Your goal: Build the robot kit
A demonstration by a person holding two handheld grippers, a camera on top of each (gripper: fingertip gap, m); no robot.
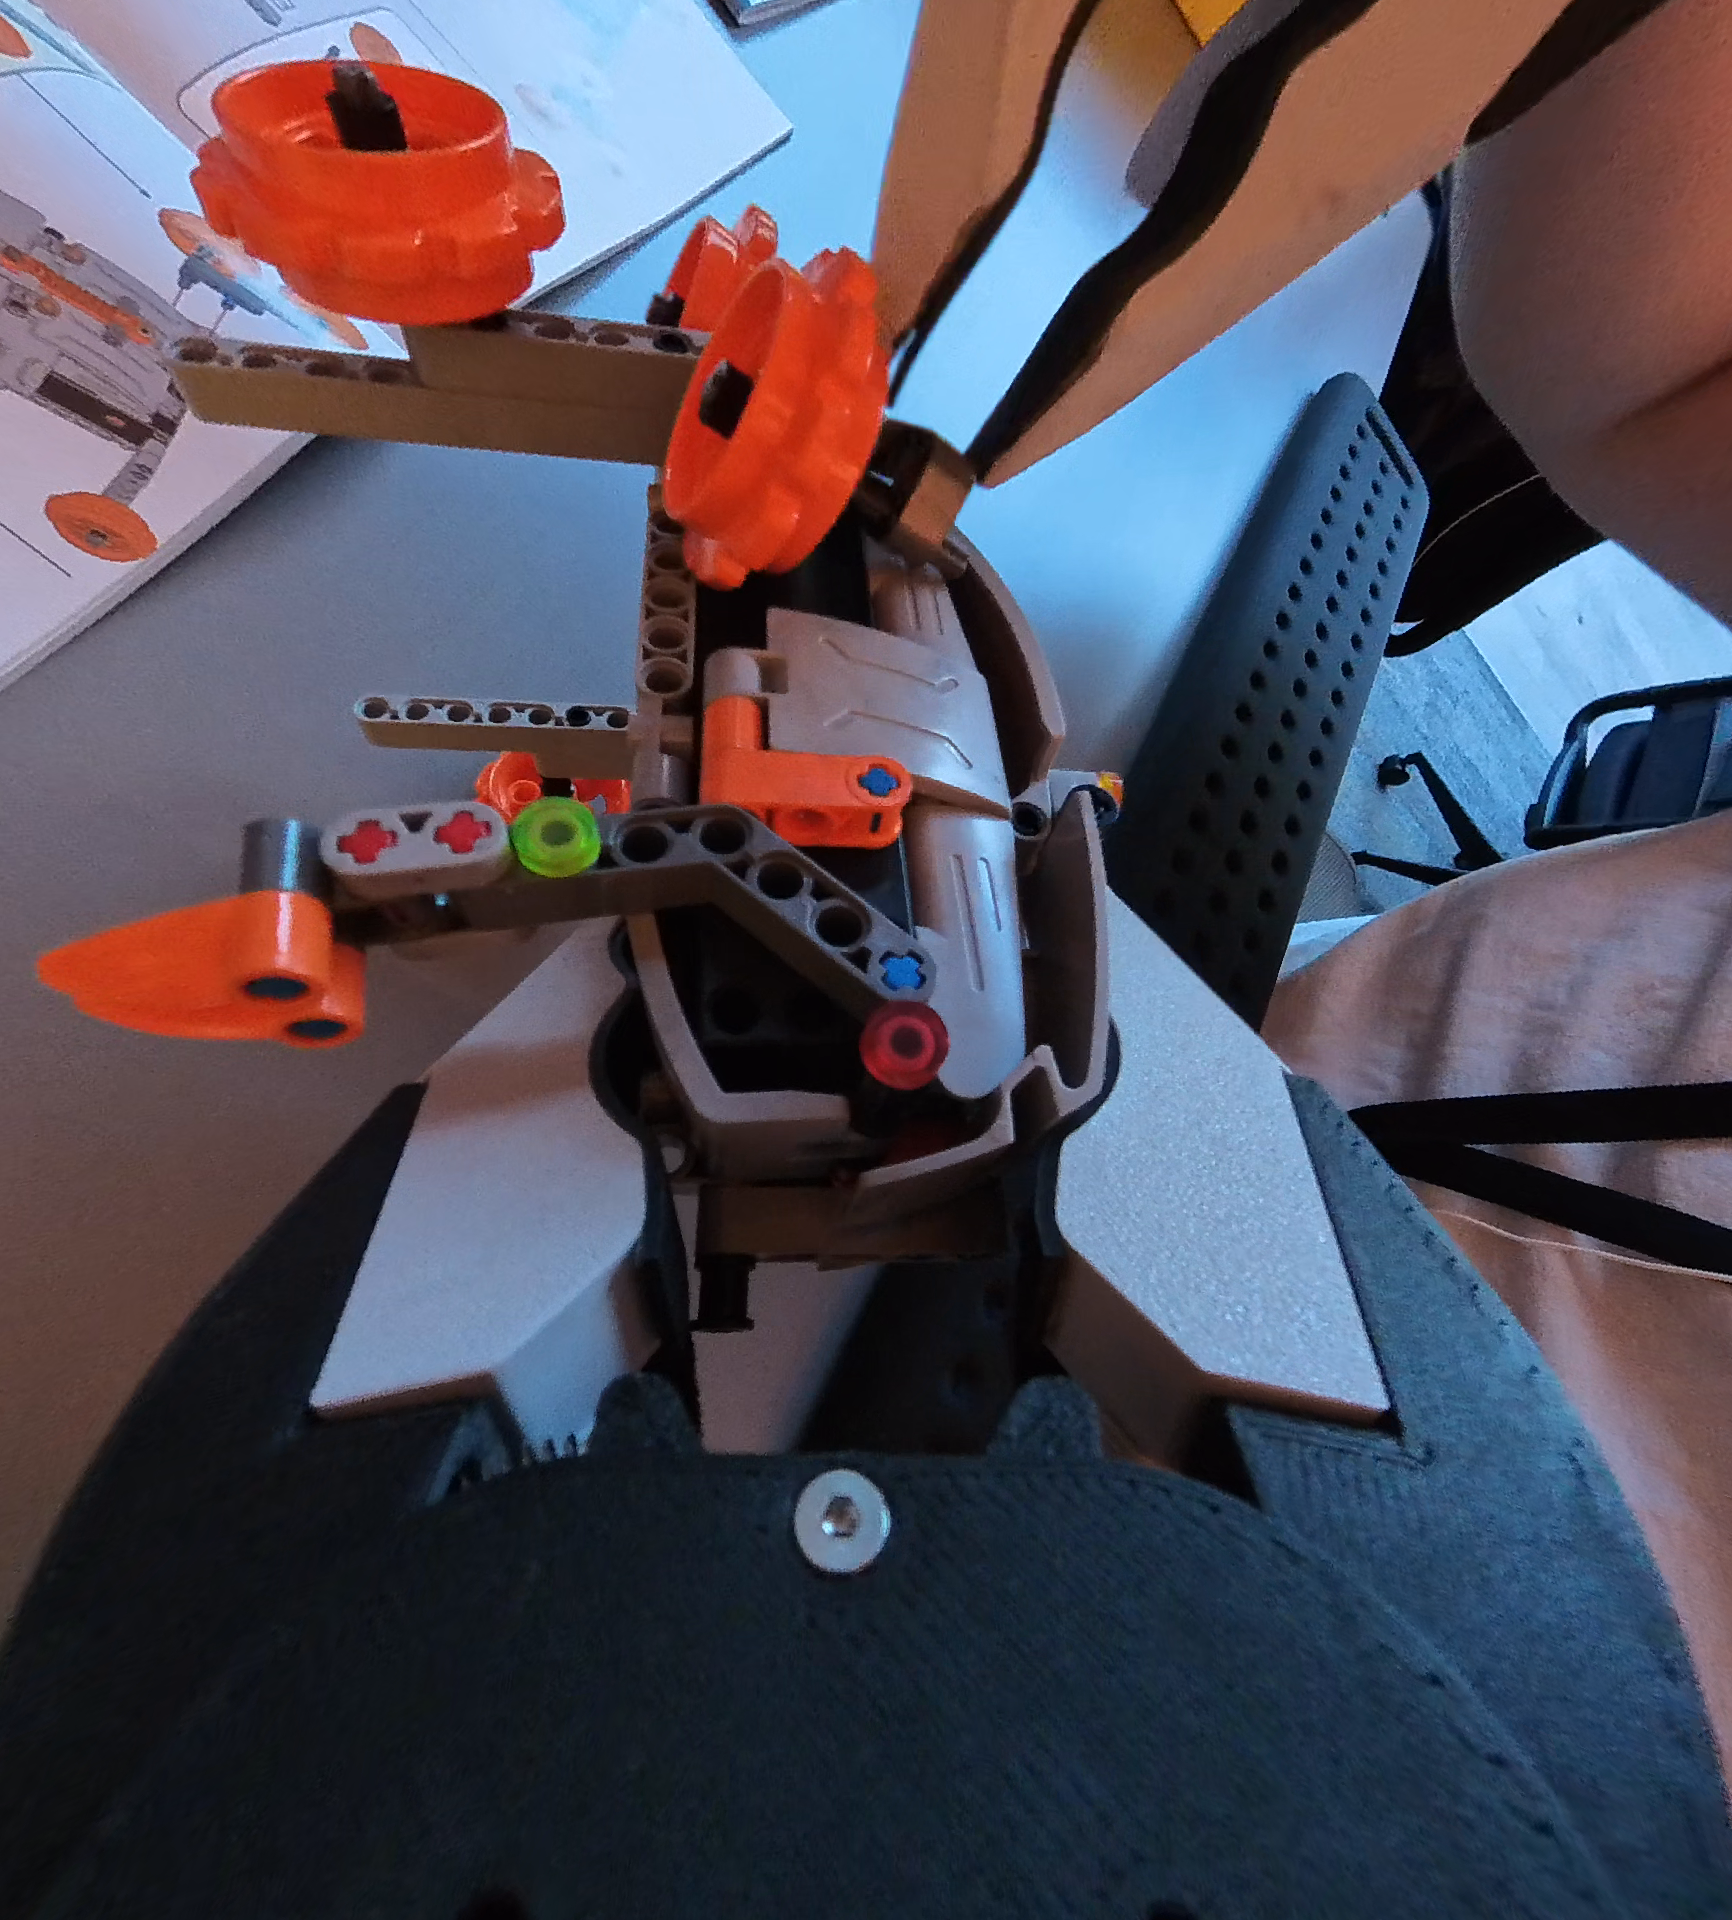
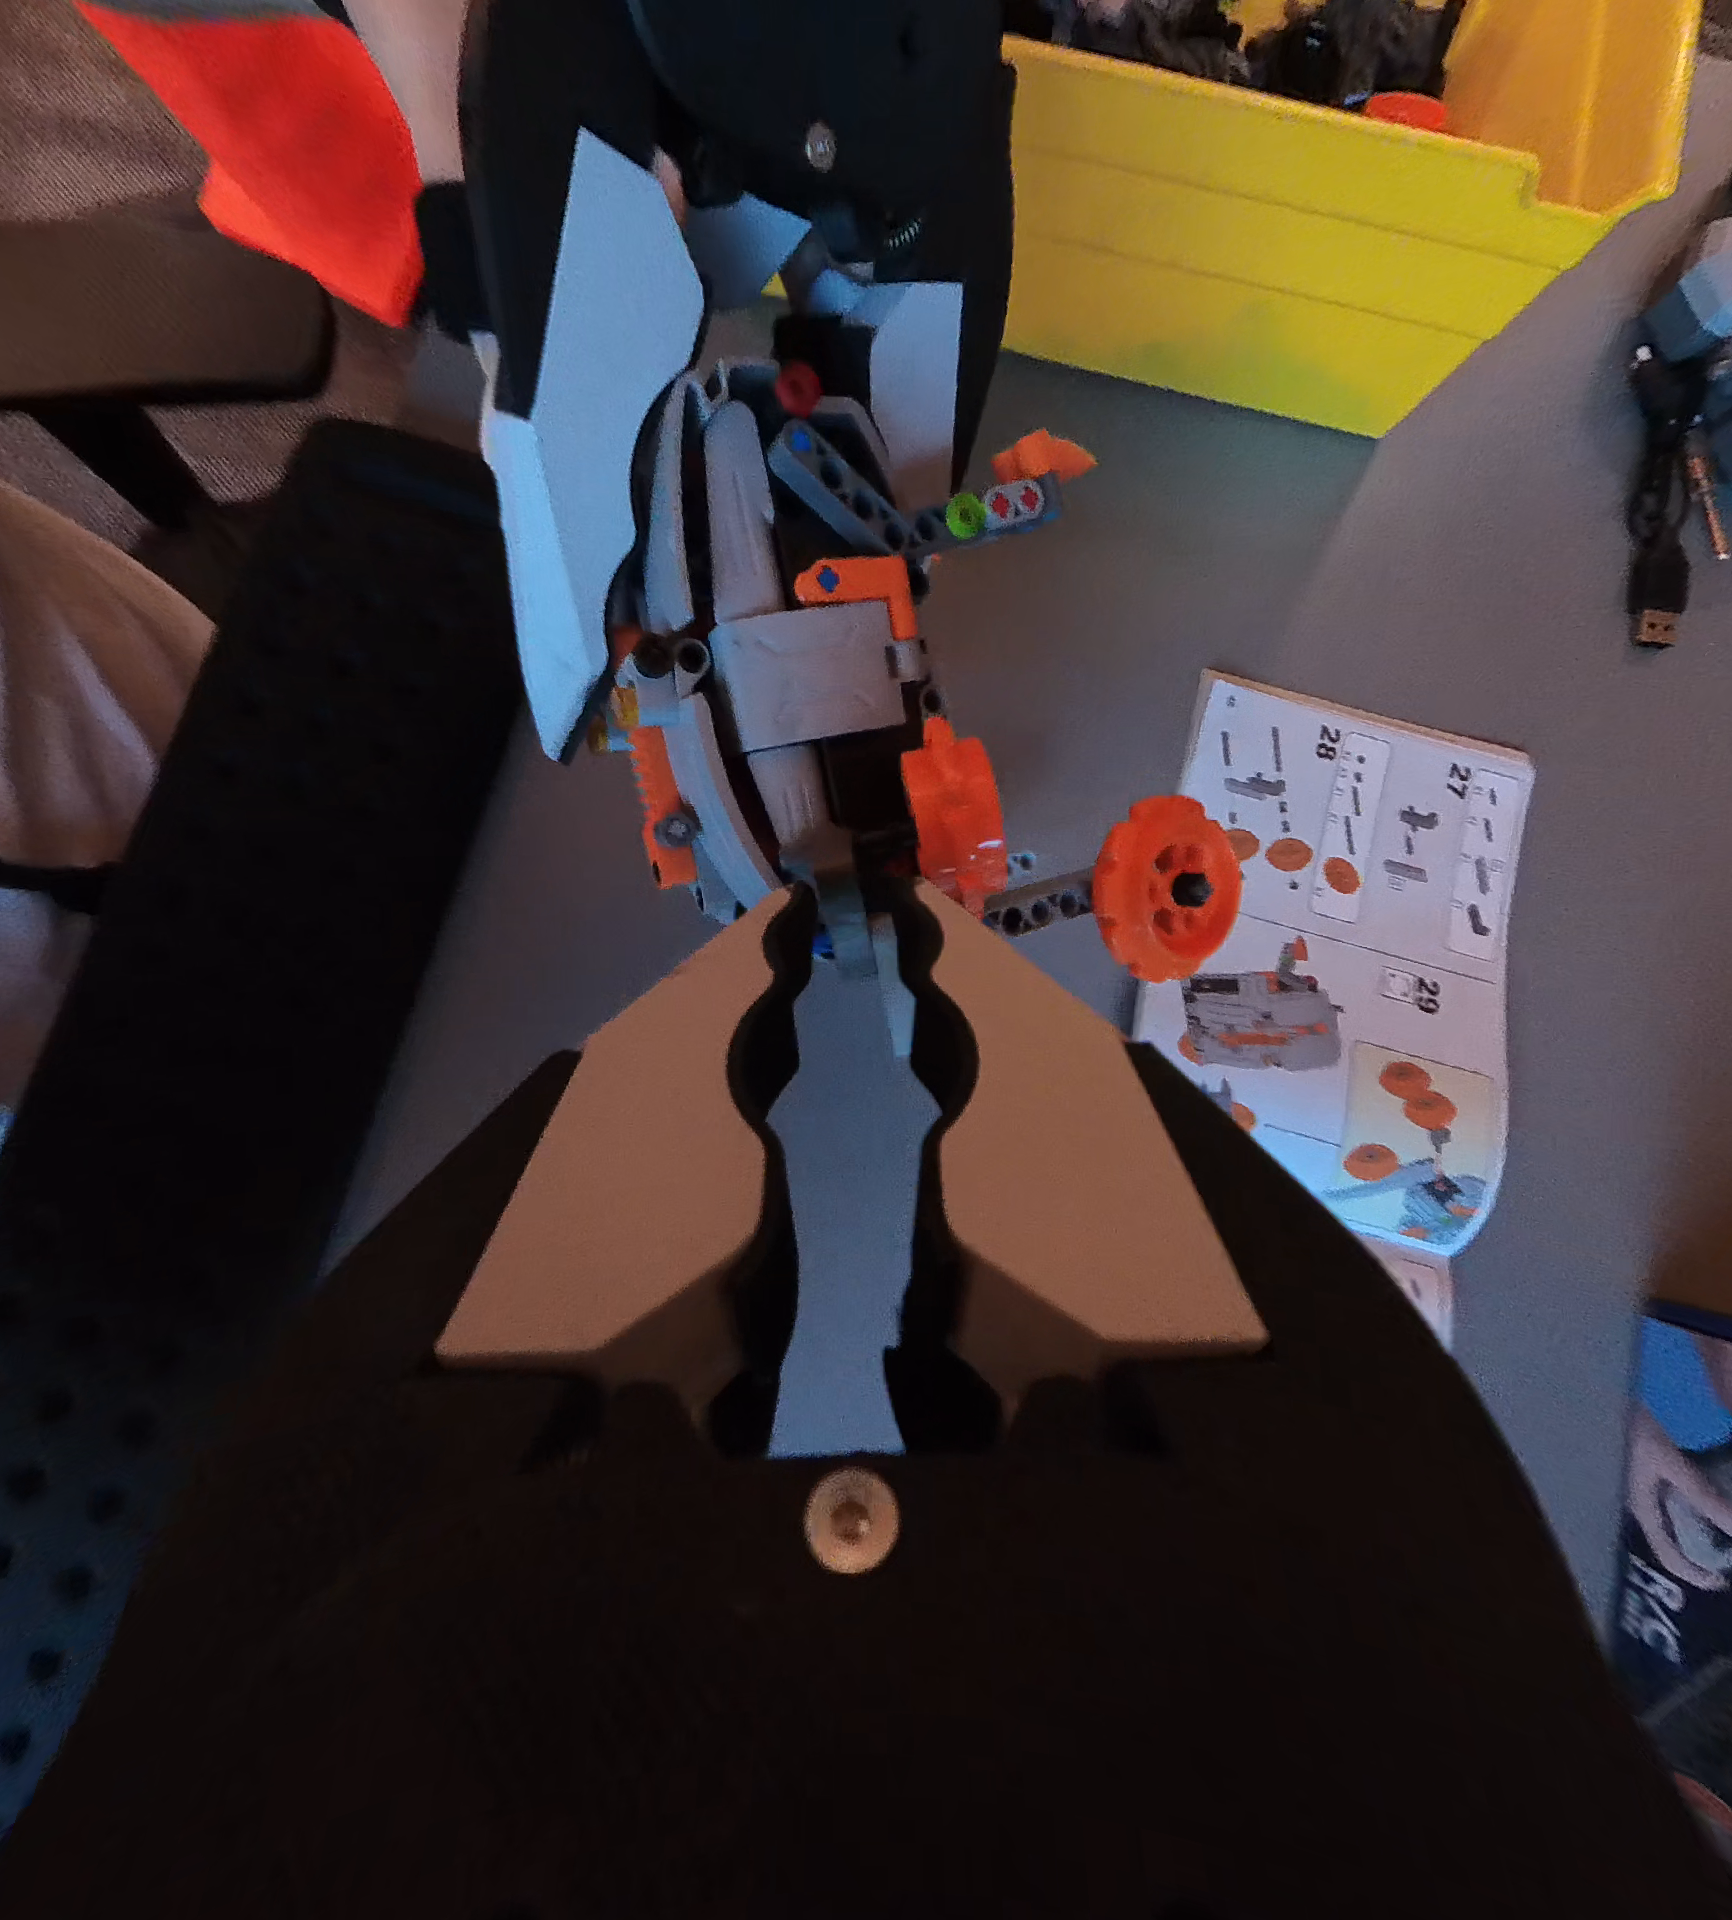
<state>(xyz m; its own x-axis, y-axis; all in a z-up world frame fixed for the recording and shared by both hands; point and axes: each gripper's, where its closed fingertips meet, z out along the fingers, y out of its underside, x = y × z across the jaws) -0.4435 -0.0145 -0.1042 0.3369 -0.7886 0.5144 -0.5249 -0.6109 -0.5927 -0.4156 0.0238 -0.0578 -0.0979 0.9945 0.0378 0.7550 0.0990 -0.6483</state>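
Toy model (image 1: pixel 841 831) is clamped by left gripper (image 1: pixel 841 1039).
Its far end is pinched between right gripper (image 2: pixel 857 904) tips.

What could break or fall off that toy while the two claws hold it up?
The left claw grips the grey and orange toy model by one end only, so it might twist loose. The right claw pinches a small grey piece at the other end; pulling could pop it off. The orange wheel sticks out on a thin beam and might snag.
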